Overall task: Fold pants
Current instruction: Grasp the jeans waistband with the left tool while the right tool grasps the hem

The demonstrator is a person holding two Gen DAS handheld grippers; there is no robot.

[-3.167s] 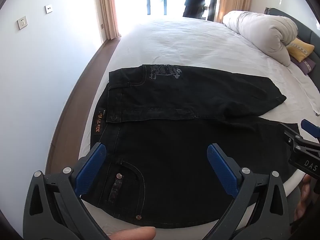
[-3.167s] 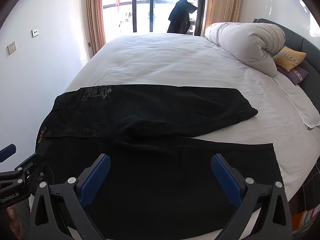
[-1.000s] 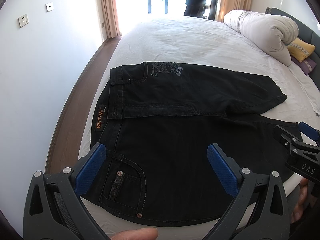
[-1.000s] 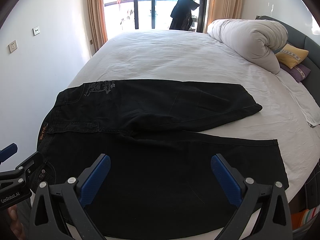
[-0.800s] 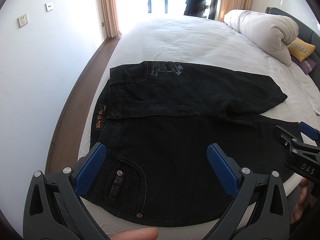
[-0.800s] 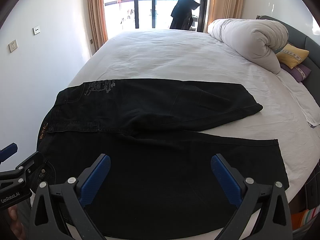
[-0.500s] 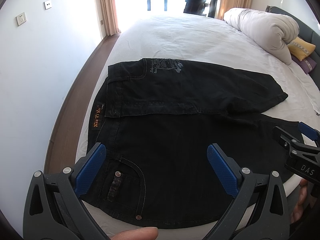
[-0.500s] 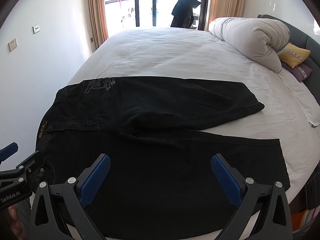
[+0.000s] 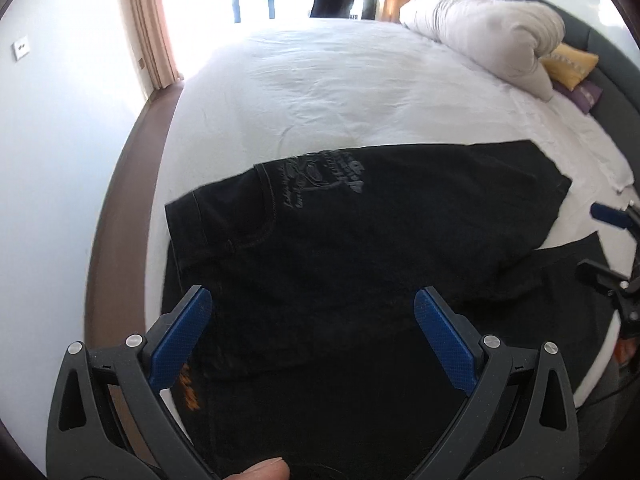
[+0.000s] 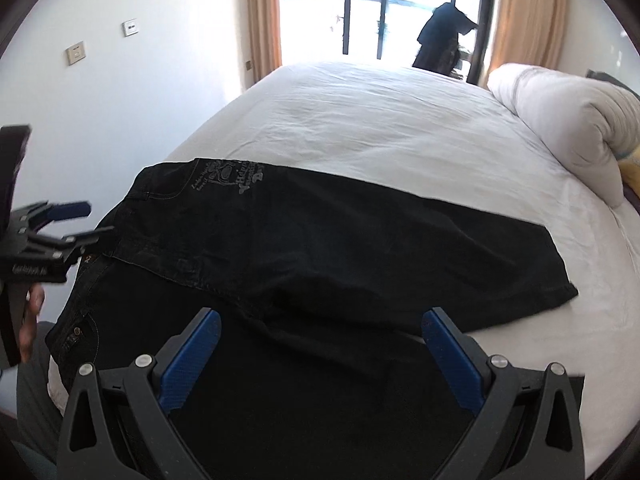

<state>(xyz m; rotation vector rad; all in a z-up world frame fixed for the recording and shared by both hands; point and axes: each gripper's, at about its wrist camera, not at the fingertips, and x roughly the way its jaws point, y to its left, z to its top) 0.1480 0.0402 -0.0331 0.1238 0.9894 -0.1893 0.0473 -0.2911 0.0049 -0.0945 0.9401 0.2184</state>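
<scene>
Black jeans [image 9: 360, 240] lie flat on the white bed [image 9: 340, 92], waist to the left, legs to the right, the far leg angled away from the near one. They also show in the right wrist view [image 10: 320, 248]. My left gripper [image 9: 312, 316] is open and empty, hovering over the waist end near the orange label. My right gripper [image 10: 320, 336] is open and empty, above the near leg by the crotch. The left gripper shows at the left edge of the right wrist view [image 10: 60, 224]; the right gripper shows at the right edge of the left wrist view [image 9: 612, 248].
A rolled white duvet [image 9: 488, 32] and yellow and purple pillows [image 9: 572, 68] lie at the bed's right end by a dark headboard. A white wall [image 9: 60, 120] and brown floor strip run along the left. A glass door with curtains [image 10: 380, 8] stands behind the bed.
Both grippers have moved forward and lower over the jeans, so the fabric fills more of each view. The jaws stay open. The jeans have not moved.
</scene>
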